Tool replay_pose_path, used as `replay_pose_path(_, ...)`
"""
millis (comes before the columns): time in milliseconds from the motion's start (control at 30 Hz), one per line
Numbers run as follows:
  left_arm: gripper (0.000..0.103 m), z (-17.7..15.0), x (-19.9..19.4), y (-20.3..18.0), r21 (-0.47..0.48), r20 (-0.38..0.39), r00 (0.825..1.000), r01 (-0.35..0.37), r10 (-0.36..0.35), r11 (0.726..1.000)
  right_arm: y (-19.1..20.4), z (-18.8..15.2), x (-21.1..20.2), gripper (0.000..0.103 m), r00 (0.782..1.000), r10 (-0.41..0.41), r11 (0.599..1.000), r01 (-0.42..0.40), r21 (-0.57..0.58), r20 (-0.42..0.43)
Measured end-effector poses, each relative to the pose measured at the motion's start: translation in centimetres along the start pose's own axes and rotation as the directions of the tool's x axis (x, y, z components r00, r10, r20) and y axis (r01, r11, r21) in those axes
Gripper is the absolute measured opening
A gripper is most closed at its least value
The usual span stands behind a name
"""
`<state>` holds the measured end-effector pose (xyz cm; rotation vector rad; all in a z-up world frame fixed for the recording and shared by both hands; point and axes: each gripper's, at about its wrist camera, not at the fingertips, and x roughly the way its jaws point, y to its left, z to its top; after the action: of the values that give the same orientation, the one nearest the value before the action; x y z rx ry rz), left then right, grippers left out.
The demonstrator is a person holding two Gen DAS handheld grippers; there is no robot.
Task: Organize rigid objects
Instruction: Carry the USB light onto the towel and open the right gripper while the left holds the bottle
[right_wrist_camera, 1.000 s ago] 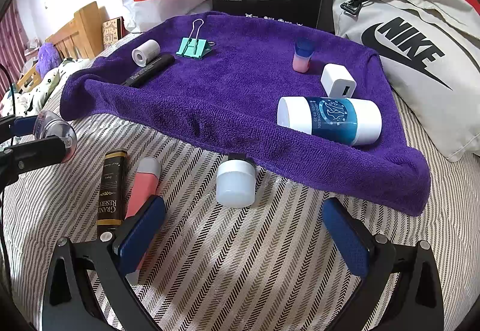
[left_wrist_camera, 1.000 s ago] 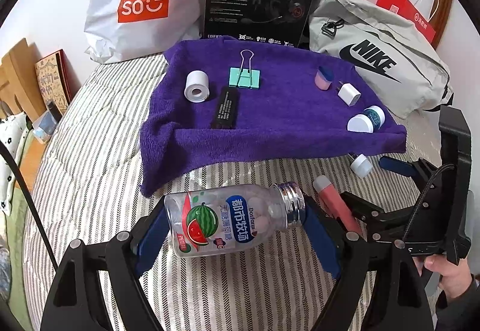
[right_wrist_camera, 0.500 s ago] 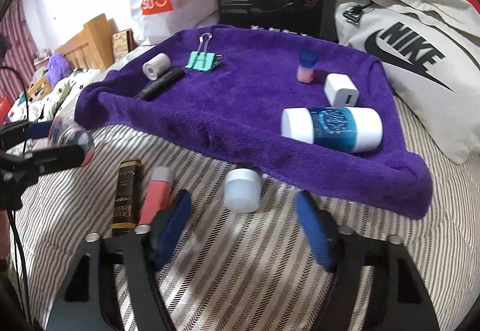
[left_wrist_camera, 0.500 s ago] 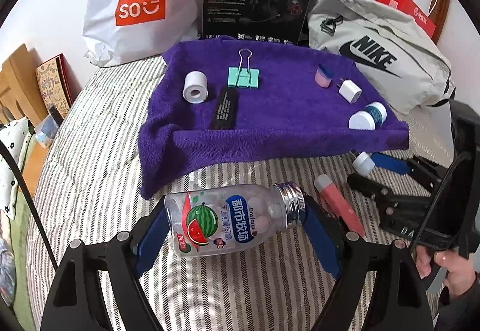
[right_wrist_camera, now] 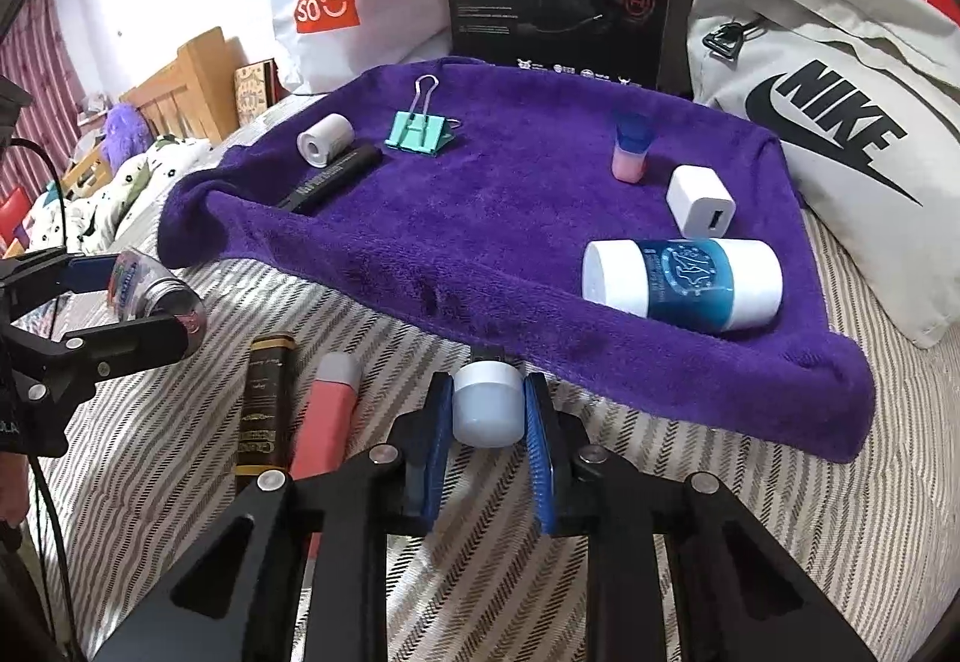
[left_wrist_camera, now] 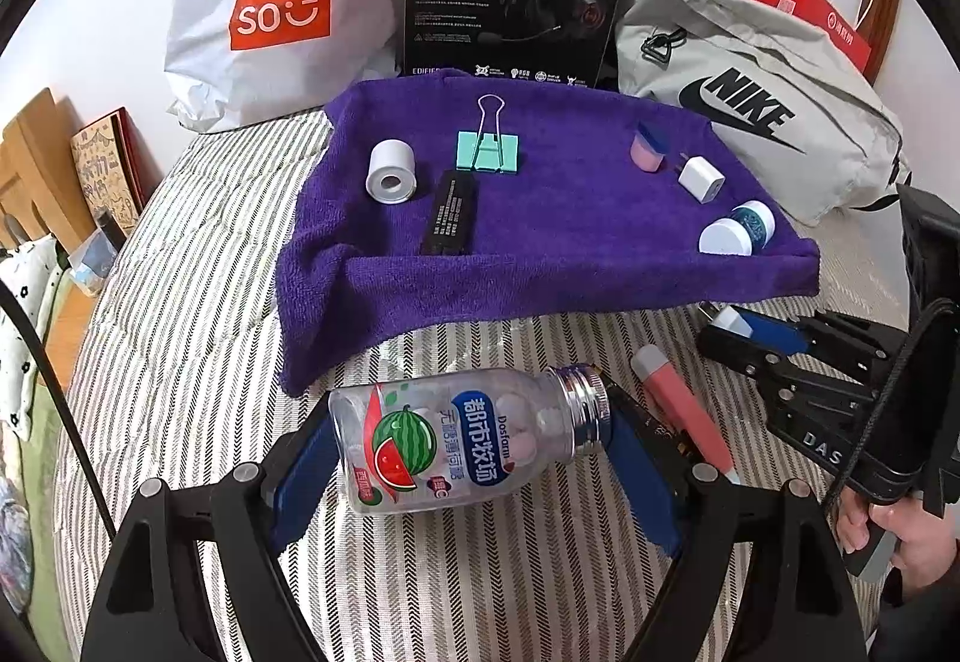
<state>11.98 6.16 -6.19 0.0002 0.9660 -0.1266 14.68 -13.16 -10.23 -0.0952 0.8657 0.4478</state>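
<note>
Small white jar (right_wrist_camera: 487, 403) lay on striped bedding (right_wrist_camera: 750, 530), just before purple towel (right_wrist_camera: 480, 218) edge, between blue pads of right gripper (right_wrist_camera: 487, 425); jaws were closing, pads touching its sides. Left gripper (left_wrist_camera: 468, 452) held candy bottle (left_wrist_camera: 462, 440) lengthwise, jaws wide. Pink tube (right_wrist_camera: 327, 416) lay beside.

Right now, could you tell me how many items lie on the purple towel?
6: roll, clip, black stick left; pink bottle, charger, blue jar right.
</note>
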Motion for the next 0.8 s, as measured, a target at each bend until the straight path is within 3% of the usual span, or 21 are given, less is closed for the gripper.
replay_pose_path(467,0.084,-0.4,0.3,0.1,0.010,0.000,1.000,0.002,-0.002,1.000,0.7,-1.9,-1.8,0.024,0.998,-0.052,0.997,0.050,-0.060,-0.034)
replay_pose_path(800,0.084,1.6,0.1,0.1,0.007,0.025,1.000,0.003,-0.003,1.000,-0.7,-0.7,-3.9,0.024,1.000,0.019,1.000,-0.019,-0.010,0.012)
